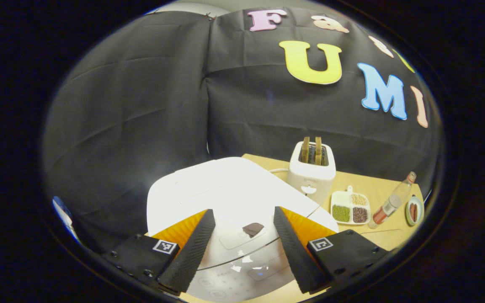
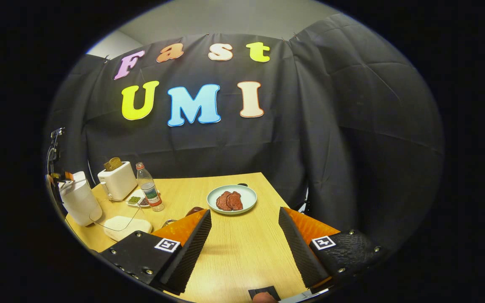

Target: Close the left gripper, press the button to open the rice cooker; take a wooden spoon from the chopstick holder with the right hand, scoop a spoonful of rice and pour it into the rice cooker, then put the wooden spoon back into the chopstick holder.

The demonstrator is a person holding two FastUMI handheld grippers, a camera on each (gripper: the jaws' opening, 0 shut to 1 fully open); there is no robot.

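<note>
The left gripper view is looking down from just above the white rice cooker (image 1: 225,193) – very near it. The right gripper view is looking across the wooden table (image 2: 242,248) toward the wall. Both are showing the toaster (image 1: 312,172) and the bottle (image 2: 150,187).
</note>
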